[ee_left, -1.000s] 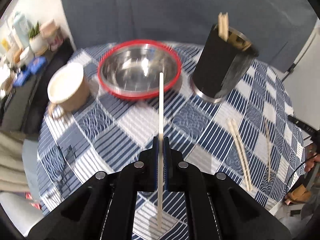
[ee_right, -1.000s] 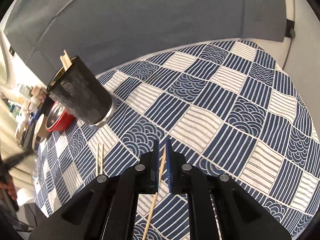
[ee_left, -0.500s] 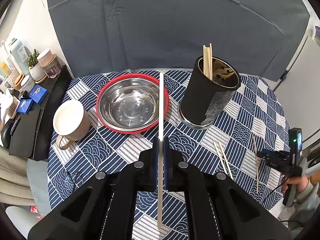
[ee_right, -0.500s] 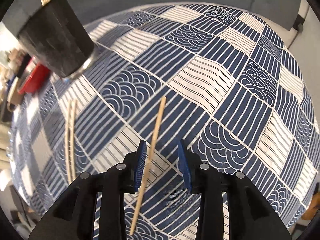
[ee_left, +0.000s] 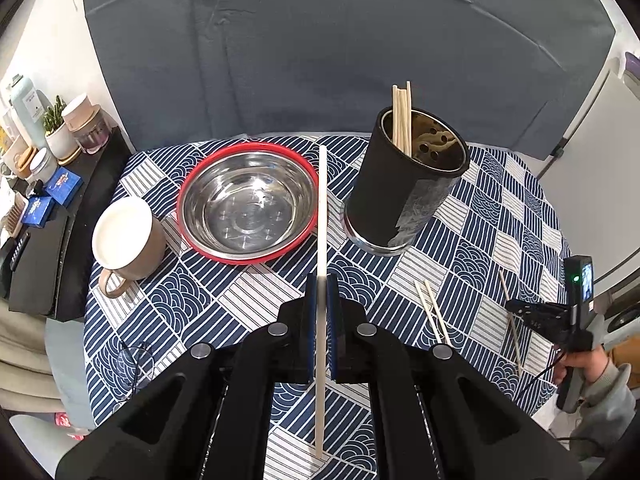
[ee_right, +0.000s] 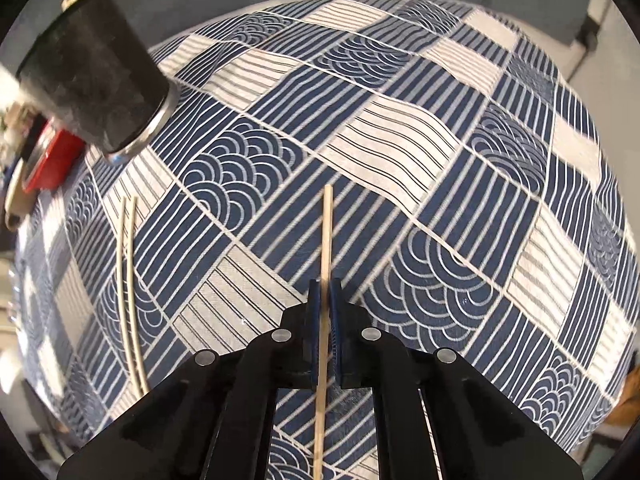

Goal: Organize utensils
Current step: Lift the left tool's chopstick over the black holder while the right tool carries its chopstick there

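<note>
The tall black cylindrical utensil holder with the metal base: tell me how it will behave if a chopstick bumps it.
The tall black cylindrical utensil holder is tall over a narrow metal base, so a knock near the rim could probably tip it. The wooden chopsticks inside lean to one side, likely rattling or shifting. Its weight cannot be judged.

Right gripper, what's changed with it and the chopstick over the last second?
The right gripper came down over the loose chopstick on the tablecloth, opened, then closed on it. The left gripper kept its chopstick clamped; the pair of chopsticks stayed put.
</note>
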The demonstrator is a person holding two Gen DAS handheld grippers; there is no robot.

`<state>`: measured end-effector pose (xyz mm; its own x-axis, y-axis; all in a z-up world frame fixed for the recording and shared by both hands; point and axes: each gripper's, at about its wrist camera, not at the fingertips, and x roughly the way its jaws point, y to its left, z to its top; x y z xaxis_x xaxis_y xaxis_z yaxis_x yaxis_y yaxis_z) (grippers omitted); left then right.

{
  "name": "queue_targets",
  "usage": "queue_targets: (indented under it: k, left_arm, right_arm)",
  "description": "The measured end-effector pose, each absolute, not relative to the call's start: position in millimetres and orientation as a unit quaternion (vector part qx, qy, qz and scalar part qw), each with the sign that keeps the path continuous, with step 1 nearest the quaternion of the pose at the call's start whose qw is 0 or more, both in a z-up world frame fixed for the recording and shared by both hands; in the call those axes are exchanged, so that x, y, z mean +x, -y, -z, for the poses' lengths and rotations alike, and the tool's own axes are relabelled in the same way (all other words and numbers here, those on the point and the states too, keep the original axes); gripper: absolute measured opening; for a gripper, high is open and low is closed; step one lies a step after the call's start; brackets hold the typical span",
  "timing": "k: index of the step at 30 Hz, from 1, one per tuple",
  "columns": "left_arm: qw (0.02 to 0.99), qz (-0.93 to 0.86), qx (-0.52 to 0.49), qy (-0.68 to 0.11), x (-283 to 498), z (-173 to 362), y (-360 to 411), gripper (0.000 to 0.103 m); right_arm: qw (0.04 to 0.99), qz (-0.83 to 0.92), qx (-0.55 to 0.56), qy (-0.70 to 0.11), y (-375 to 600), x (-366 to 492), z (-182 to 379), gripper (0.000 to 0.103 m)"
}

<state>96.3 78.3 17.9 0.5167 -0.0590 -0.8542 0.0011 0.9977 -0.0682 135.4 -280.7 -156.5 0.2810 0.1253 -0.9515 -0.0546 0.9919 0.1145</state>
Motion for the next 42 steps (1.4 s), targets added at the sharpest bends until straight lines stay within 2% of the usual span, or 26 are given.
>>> queue_targets:
  k: [7,15,26,33,42]
  left_arm:
    - [0.872,0.021,-0.048,-0.487,103.8,-22.7,-80.3,0.005]
    - [0.891,0.044,-0.033,-0.450,119.9,-48.5,-64.4,0.005]
    - [0.907,0.061,-0.066,-0.412,155.7,-79.4,-49.8,0.005]
    - [0.922,0.073,-0.081,-0.371,178.0,-91.4,-40.3,0.005]
    - [0.935,0.097,-0.070,-0.334,205.4,-82.0,-29.3,0.005]
  right_arm:
    - [0.823,-0.072,0.092,-0.556,306.0,134.5,118.5,0.005]
    - [0.892,-0.111,0.100,-0.427,287.9,154.9,12.0,0.005]
    - [0.930,-0.198,0.073,-0.301,231.7,174.1,-111.5,0.005]
    - [0.938,-0.244,0.079,-0.235,202.3,198.6,-137.3,0.005]
    - [0.913,-0.337,0.133,-0.186,175.2,235.7,-123.4,0.005]
